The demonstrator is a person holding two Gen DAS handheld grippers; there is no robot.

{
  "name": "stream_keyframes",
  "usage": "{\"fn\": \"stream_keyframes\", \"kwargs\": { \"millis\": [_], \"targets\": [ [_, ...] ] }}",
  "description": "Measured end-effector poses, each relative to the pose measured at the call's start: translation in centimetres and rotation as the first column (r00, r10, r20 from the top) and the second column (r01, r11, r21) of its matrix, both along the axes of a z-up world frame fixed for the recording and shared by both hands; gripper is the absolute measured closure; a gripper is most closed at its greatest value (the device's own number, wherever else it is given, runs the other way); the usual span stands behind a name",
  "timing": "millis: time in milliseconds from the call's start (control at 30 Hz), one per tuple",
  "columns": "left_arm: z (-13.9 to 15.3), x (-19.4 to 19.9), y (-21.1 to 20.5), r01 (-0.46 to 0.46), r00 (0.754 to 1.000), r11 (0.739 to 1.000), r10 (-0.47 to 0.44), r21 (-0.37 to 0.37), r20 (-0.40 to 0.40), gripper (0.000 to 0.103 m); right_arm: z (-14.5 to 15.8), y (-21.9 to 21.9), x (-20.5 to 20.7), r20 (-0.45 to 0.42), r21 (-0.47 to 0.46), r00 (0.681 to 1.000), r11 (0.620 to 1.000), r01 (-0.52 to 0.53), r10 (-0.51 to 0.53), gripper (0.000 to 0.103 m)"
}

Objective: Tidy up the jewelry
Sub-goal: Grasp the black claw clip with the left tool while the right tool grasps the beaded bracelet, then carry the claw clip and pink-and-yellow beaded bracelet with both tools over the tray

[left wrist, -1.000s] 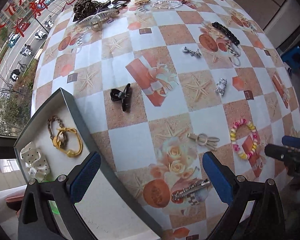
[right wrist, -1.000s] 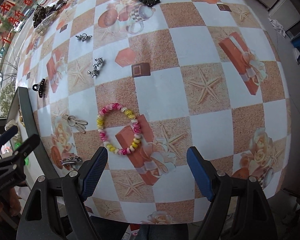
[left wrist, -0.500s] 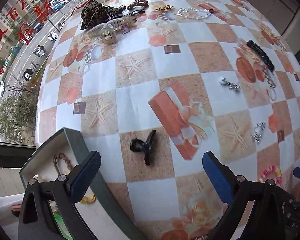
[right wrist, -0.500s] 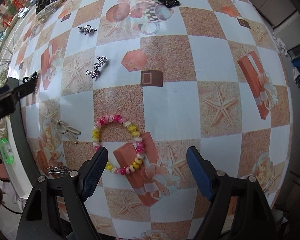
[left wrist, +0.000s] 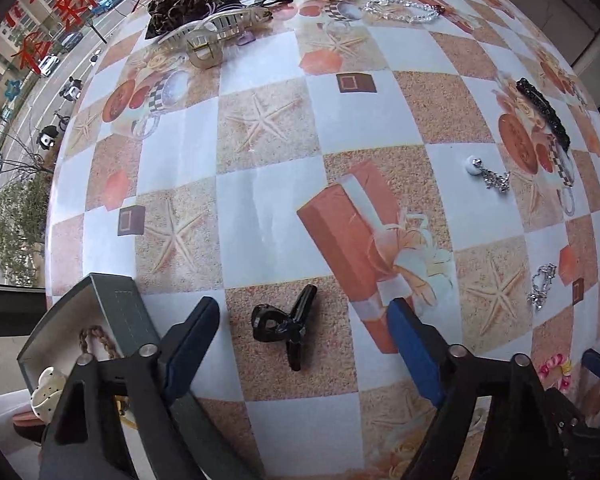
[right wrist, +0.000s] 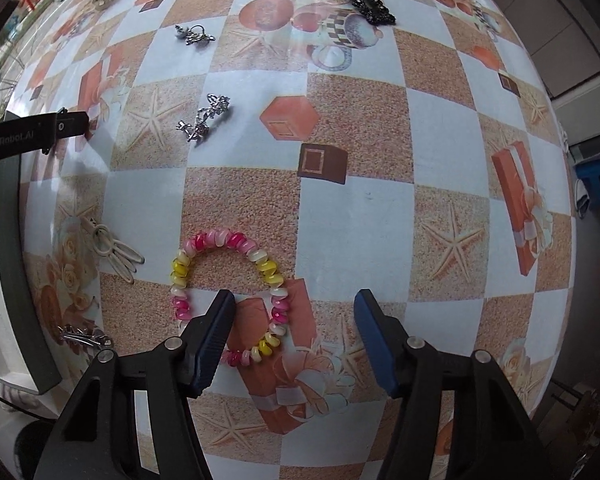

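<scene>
Straddling the black claw clip (left wrist: 286, 326), left gripper (left wrist: 304, 350) fingers spread wide.

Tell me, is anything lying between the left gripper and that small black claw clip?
Nothing visible does. The small black plastic claw hair clip lies alone on the checked tablecloth, right between the open left gripper fingers, with bare cloth around it.

Bare desk (left wrist: 260, 216) surrounds the black claw clip (left wrist: 286, 322); the grey box wall (left wrist: 128, 312) stands just left, the nearest obstacle there.
</scene>
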State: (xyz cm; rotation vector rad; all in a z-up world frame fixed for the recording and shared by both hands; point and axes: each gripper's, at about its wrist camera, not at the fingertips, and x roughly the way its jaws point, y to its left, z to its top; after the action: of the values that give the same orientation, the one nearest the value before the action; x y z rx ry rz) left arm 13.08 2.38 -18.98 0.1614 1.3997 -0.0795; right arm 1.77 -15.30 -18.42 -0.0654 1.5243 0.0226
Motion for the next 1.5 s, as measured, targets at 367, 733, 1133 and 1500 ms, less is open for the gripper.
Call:
{"fn": "stream_keyframes", "kwargs": {
  "millis": [367,733,1133,1500],
  "targets": [
    [0.7,-0.6,-1.3,0.026,1.0,0.998,-0.027,-0.051,-0.016,0.07,0.7,1.8,0.7,0.004,0.012,1.0,1.0,-0.024,0.024,0.091],
    [3.2,-2.3,0.2,0.008,1.0,0.993,-0.007,-0.121,0.01,0.074,3.0,-0.5,0.9,0.01,0.093,0.999,0.994,0.05,-0.051,0.093],
    [7.3,-5.6,0.6,0.024,0.998,0.985,-0.013,-0.169,0.065,0.074,5.7,-2.0,1.7,0.028,0.171,0.995,0.981,0.094,-0.1,0.093],
    [9.9,-9.0,4.3,-0.033,0.993,0.98,0.055,-0.197,0.106,0.074,8.6,0.2,1.2,0.075,0.204,0.996,0.978,0.032,-0.048,0.093]
  ]
}}
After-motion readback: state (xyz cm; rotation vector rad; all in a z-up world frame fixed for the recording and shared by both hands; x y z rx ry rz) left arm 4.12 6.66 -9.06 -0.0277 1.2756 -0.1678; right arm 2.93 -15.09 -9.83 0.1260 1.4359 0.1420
